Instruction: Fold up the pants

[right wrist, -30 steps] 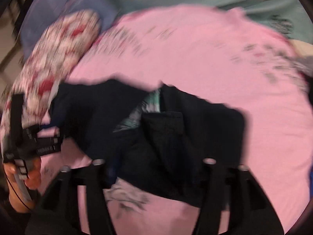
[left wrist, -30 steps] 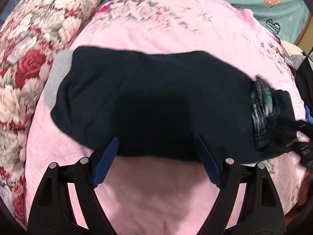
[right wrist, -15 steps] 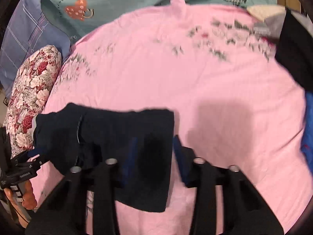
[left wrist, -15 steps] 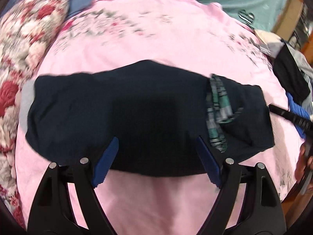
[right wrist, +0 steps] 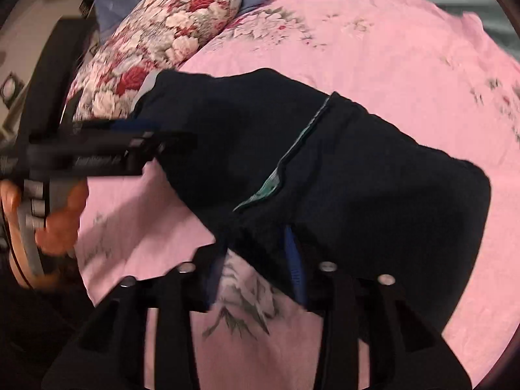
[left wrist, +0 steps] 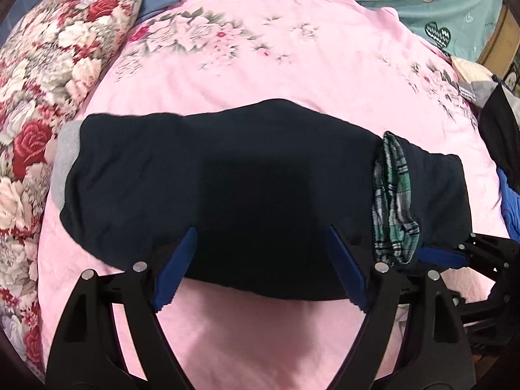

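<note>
dark pants (left wrist: 247, 195), pink bedspread (left wrist: 292, 48) — no legible writing

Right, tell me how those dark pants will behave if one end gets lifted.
The pants are probably floppy: they lie soft and rounded on the pink bedspread. The folds may slip apart, since the plaid lining already spills out. Likely light, just thin cloth.

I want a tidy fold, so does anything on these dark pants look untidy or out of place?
Yes: a green plaid lining bulges out at the seam near the right end of the pants, and a grey edge pokes out at the left end.
</note>
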Motion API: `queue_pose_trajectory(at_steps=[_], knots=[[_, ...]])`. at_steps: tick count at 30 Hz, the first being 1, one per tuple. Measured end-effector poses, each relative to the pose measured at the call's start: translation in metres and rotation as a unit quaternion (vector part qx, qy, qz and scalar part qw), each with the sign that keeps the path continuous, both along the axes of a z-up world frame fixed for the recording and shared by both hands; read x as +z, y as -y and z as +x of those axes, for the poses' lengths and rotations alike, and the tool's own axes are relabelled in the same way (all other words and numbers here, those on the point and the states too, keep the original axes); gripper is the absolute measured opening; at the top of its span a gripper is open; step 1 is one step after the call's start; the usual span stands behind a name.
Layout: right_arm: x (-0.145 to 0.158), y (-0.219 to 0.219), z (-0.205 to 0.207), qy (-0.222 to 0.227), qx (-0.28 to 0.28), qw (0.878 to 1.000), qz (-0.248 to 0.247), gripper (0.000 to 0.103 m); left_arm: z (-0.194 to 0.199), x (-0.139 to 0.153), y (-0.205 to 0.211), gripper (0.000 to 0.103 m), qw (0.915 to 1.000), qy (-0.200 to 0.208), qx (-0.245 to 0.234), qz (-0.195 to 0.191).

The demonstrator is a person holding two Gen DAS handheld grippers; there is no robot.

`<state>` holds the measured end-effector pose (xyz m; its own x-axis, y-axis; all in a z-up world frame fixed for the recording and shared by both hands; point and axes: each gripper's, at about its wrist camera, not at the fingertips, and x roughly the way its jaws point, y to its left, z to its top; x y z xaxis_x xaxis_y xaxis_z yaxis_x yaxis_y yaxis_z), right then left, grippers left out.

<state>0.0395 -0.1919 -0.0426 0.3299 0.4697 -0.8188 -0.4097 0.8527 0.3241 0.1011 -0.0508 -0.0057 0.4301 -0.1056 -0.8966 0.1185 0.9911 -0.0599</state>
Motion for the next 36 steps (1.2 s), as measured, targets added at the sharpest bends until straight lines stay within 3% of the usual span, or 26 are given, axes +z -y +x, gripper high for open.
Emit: queue_pose_trajectory(at_steps=[4,6,8,11,15,17,19,20,23,26,29,31,33,36], knots=[[0.015,0.055,-0.005,0.001,-0.064,0.995,0.075,0.042,-0.002,0.007,0.027,0.082,0.9988,0.005,-0.044,-0.021],[0.019,0.089,-0.007,0.012,-0.135,0.988,0.075,0.054,-0.004,0.01,0.047,0.082,0.9967,0.007,-0.074,-0.034],[0.015,0.13,-0.004,0.006,-0.228,0.972,0.063,0.054,-0.004,0.009,0.068,0.084,0.994,0.006,-0.102,-0.038],[0.004,0.162,0.005,-0.014,-0.285,0.953,0.103,0.054,0.001,-0.003,0.085,0.084,0.9948,-0.004,-0.101,-0.011],[-0.012,0.15,0.033,-0.025,-0.293,0.953,0.075,0.055,0.011,-0.02,0.084,0.084,0.997,-0.036,-0.069,-0.003],[-0.014,0.143,0.045,-0.006,-0.293,0.956,0.022,0.055,0.014,-0.025,0.083,0.087,0.9972,-0.035,-0.066,0.004],[-0.017,0.139,0.046,0.023,-0.298,0.954,-0.031,0.065,0.017,-0.035,0.081,0.093,0.9972,-0.038,-0.062,0.018],[-0.02,0.145,0.043,0.029,-0.301,0.952,-0.037,0.072,0.018,-0.04,0.075,0.093,0.9972,-0.048,-0.057,0.005],[-0.013,0.142,0.027,0.041,-0.297,0.953,-0.046,0.072,0.011,-0.03,0.072,0.093,0.9977,-0.044,-0.052,-0.003],[0.005,0.141,-0.008,0.064,-0.286,0.956,-0.017,0.072,-0.002,-0.015,0.065,0.092,0.9975,-0.023,-0.064,-0.019],[0.015,0.121,-0.033,0.078,-0.25,0.965,-0.012,0.073,-0.002,-0.021,0.053,0.093,0.998,-0.024,-0.053,-0.025],[0.003,0.098,-0.031,0.051,-0.222,0.972,-0.048,0.073,0.004,-0.037,0.048,0.094,0.9972,-0.05,-0.043,-0.036],[-0.017,0.085,-0.024,0.026,-0.22,0.968,-0.117,0.078,0.003,-0.034,0.051,0.094,0.9975,-0.044,-0.048,-0.029],[-0.011,0.086,-0.025,0.03,-0.229,0.967,-0.103,0.083,-0.007,-0.019,0.041,0.093,0.9965,-0.027,-0.065,-0.044]])
